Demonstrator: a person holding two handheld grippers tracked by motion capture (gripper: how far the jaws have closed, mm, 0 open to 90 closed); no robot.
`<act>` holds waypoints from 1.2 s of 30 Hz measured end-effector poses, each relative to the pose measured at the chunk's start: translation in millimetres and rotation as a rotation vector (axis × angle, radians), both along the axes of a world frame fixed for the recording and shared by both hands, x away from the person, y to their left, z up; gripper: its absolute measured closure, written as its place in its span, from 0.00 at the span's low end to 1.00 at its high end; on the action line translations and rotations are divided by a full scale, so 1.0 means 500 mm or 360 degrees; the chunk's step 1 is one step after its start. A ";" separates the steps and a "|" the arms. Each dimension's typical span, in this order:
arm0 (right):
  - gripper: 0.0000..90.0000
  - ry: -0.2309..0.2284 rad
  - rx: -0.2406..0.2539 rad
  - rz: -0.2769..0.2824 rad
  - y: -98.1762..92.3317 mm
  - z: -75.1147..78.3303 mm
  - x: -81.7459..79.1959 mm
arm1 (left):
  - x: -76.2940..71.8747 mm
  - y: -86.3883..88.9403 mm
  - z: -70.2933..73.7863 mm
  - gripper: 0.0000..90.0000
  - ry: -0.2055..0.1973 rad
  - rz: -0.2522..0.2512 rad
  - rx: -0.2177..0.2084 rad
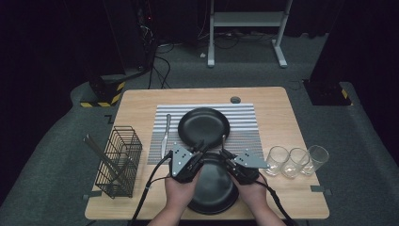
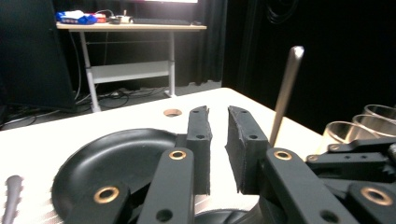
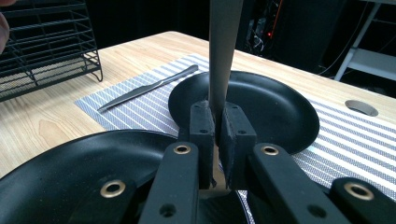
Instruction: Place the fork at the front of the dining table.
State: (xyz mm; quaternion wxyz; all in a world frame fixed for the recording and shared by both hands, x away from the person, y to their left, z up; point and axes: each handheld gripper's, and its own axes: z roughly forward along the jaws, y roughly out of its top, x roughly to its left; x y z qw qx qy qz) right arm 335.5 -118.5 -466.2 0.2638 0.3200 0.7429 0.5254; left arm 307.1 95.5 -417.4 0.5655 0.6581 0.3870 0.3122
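1. The right tool point(image 3: 215, 140) pinches a slim metal utensil point(image 3: 223, 51) between its pads; which kind it is I cannot tell, since the far end runs out of the top of the right gripper view.
2. In the high view the utensil point(image 1: 223, 141) is a thin dark sliver at the right tool point(image 1: 225, 151), above the gap between the far plate point(image 1: 203, 126) and the near plate point(image 1: 214, 186), in the middle of the surface point(image 1: 141, 101).
3. Its long axis stands nearly upright, one end rising past the pads and tilting slightly away, the other end poking out just below them.
4. In the left gripper view the utensil point(image 2: 286, 93) shows as a straight rod with a rounded top, leaning a little, off to the right.
5. The left tool point(image 2: 218, 154) has its pads drawn close, a narrow gap between them and nothing held; in the high view it sits at point(image 1: 196, 151), just left of the right one.
6. Handling, as I judge it: stiff, light, smooth steel, so liable to slip or swing in a pinch near one end. A grip across the flat faces nearer the middle should hold it steadier.
7. A knife point(image 1: 165, 134) lies on the striped mat point(image 1: 244, 117), left of the far plate, its long axis running near to far.
8. A wire rack point(image 1: 120, 162) stands at the left, three glasses point(image 1: 294, 161) at the right.
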 end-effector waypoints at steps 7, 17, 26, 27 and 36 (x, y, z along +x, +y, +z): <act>0.94 -0.0004 0.0003 -0.0002 -0.002 0.001 0.000 | 0.002 0.029 -0.014 0.87 0.0023 0.0058 0.0015; 0.94 -0.0001 0.0010 -0.0010 -0.007 0.002 0.000 | 0.004 0.071 -0.037 0.87 0.0061 0.0137 0.0059; 0.94 -0.0001 0.0013 -0.0018 -0.011 0.003 0.001 | 0.004 0.105 -0.065 0.87 0.0119 0.0201 0.0100; 0.94 -0.0004 0.0015 -0.0019 -0.012 0.003 0.001 | 0.004 0.108 -0.069 0.86 0.0127 0.0207 0.0103; 0.94 0.0002 0.0020 -0.0027 -0.015 0.002 0.002 | 0.001 0.136 -0.098 0.85 0.0195 0.0255 0.0134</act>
